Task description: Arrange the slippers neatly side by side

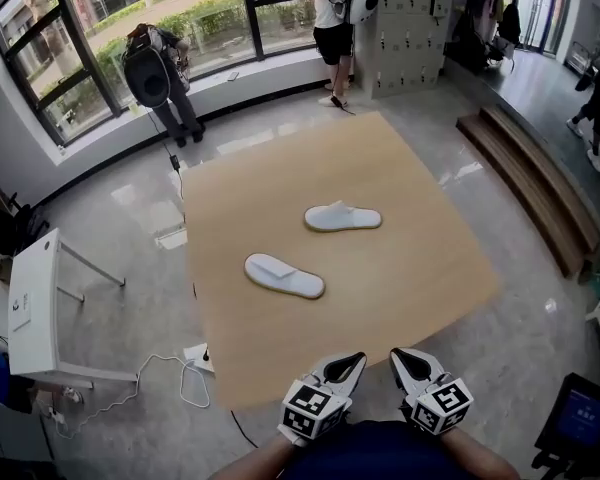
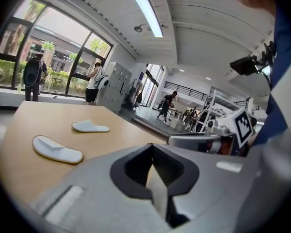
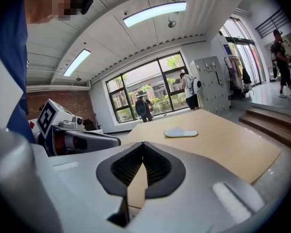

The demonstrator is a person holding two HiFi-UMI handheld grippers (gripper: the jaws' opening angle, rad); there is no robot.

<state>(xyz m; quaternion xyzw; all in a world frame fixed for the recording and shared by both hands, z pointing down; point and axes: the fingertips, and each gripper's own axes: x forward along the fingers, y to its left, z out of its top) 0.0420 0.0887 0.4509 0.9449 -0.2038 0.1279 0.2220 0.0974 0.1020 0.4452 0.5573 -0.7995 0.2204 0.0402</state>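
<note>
Two white slippers lie apart on the tan wooden table (image 1: pixel 410 168). The farther slipper (image 1: pixel 342 217) lies nearly crosswise, and the nearer slipper (image 1: pixel 284 276) lies angled to its front left. Both show in the left gripper view, the nearer slipper (image 2: pixel 57 149) and the farther slipper (image 2: pixel 89 126). The right gripper view shows only the farther slipper (image 3: pixel 180 132). My left gripper (image 1: pixel 347 362) and right gripper (image 1: pixel 408 358) hover side by side over the table's near edge, well short of the slippers. Both are shut with nothing between their jaws.
Two people with backpacks stand at the windows (image 1: pixel 160 68) beyond the table. Grey lockers (image 1: pixel 410 28) stand at the back, wooden steps (image 1: pixel 525 178) on the right, and a white side table (image 1: pixel 35 308) on the left. A cable and socket (image 1: pixel 195 358) lie on the floor.
</note>
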